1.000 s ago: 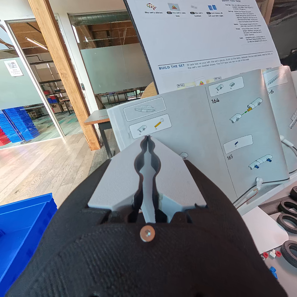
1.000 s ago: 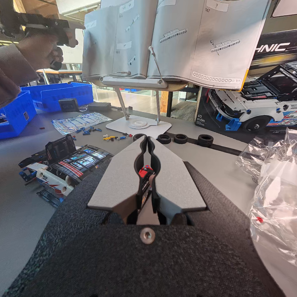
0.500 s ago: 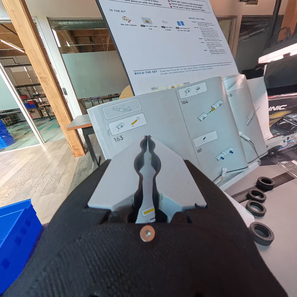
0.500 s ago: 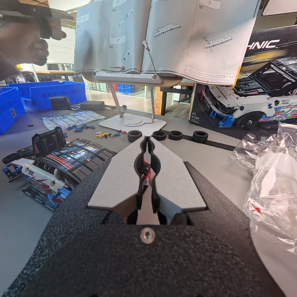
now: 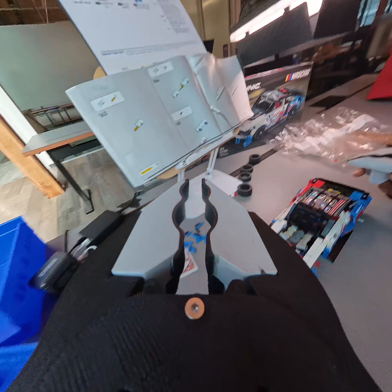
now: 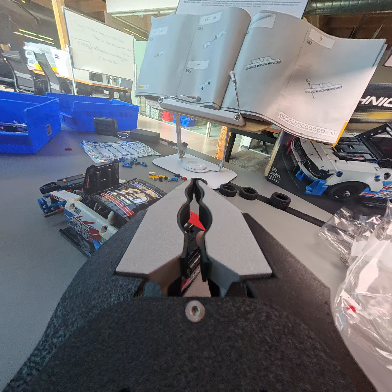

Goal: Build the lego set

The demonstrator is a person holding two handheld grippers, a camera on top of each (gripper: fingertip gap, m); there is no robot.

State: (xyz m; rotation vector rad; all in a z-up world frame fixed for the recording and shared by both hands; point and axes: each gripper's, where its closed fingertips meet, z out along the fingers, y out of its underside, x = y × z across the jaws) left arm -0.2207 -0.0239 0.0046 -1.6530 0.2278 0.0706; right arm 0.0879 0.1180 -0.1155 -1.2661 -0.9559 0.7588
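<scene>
My left gripper [image 5: 193, 182] hangs above the worktop [image 5: 286, 186] with its fingers a narrow gap apart and nothing between them; through the gap I see the scatter of small blue pins [image 5: 196, 235]. My right gripper [image 6: 194, 182] has its fingers nearly together, tips all but touching. Dark and red parts show in the slot behind the tips, but I cannot tell whether they are gripped or just lie below.

The half-built car [image 6: 99, 201] sits on the worktop to the left of my right gripper, near the small loose pieces [image 6: 163, 177]. The instruction booklet [image 6: 244, 63] stands open on its stand [image 6: 199, 167] behind them, and three loose tyres [image 6: 248, 193] line up beside the stand's base.

The left wrist view is smeared, so I judge that hand is moving fast. Coming down like this, I could scatter the pins or clip the booklet stand. A narrow opening may also push a pin away instead of straddling it.

The worktop is smooth grey, so small pieces would skid. Blue bins [image 6: 63, 114] stand at the far left, the set's box [image 6: 331, 167] at the right, crumpled clear bags [image 6: 364, 265] nearer. Behind: a whiteboard [image 6: 99, 51], timber posts, glass partitions.
</scene>
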